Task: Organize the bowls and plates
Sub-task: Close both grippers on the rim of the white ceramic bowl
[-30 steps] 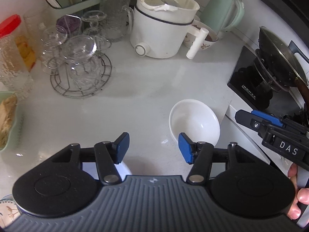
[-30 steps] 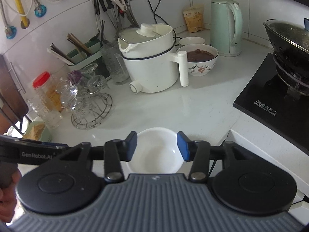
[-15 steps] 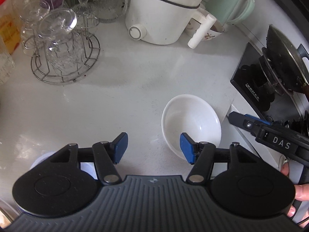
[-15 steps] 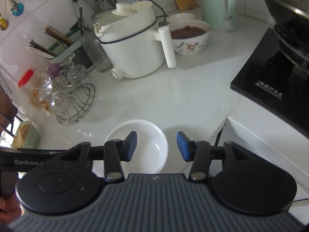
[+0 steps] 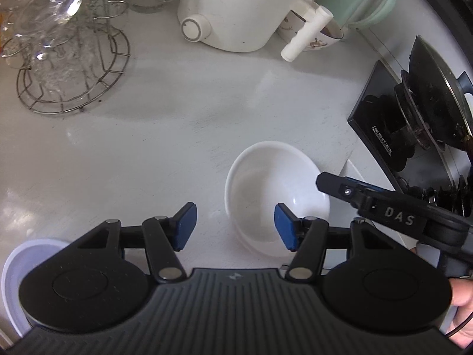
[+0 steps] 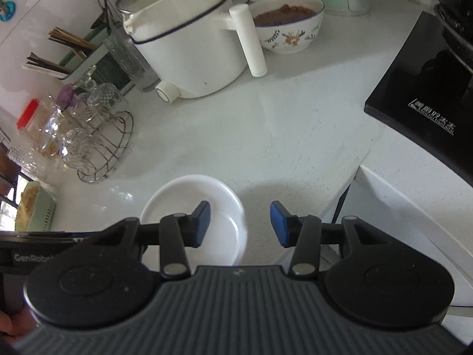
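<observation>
So far nothing is picked up. Both my left gripper [image 5: 233,230] and right gripper [image 6: 240,224] are partly open and hold nothing. White bowl [image 5: 276,195] sits alone on the counter [image 5: 165,136], waiting.

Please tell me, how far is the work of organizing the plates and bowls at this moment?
Nothing looks organized yet. The white bowl sits empty on the counter, apart from the pale plate at the left edge. Both the left gripper and the right gripper are open and empty, near the bowl. Grasping and stacking remain.
</observation>
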The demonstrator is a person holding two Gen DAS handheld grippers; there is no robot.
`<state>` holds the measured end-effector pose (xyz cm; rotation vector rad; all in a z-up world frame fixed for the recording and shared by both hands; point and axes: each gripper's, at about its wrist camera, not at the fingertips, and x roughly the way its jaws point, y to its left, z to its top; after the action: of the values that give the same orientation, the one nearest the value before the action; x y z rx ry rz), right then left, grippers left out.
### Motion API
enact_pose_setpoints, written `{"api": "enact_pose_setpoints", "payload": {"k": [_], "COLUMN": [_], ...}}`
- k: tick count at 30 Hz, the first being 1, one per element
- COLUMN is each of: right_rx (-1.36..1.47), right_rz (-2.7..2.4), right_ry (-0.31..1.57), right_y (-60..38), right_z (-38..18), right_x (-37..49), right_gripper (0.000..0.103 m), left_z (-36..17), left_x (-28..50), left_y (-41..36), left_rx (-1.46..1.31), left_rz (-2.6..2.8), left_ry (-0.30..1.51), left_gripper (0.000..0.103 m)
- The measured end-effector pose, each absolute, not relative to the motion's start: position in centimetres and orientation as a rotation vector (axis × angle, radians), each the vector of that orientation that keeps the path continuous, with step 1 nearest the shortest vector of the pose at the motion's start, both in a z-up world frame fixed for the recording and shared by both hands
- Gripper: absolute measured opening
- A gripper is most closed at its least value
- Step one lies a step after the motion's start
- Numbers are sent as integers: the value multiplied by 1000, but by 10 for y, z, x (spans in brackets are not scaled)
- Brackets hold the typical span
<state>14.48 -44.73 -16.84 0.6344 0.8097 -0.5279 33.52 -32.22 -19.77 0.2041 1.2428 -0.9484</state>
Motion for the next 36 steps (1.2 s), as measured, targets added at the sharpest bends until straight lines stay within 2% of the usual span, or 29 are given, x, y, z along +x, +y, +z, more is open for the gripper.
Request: {"api": "enact_pose_setpoints", "payload": {"k": [2,6,11,14,16,19,21,24,36], "right_rx": [656,666,686,702,705,699,705,714,707], "right_rz": [-523,-521,-508,-500,-497,-496,-492,-485,-467], "right_ry": [817,830,850,870,877,889,892,889,844], "right_y": [-451,-455,-457,-458,-459,-458,-458,-457,-447], "right_z": [-172,-179,-186,-190,-192,-194,-194,-193,-172], "right_x": [146,149,151,153,154,155,156,156,152], "right_gripper": [48,41,33,25,25,25,17,15,15], "left_z": [-199,-206,-215,-221,-222,-220,-219,-218,-197], "left_x": [336,338,340,340,340,338,337,336,339], "left_y": [-327,-336,-341,-343,-343,-344,-344,-346,-331], "left_rx": [210,223,222,214,207,214,212,214,165], "left_rz": [-949,-943,-937,-927,-925,-914,-921,-927,-922], "left_ry": [1251,1280,1315,1336,1337,1313,1303,1297,1280], "left_gripper": [63,53,46,38,29,23,21,19,19]}}
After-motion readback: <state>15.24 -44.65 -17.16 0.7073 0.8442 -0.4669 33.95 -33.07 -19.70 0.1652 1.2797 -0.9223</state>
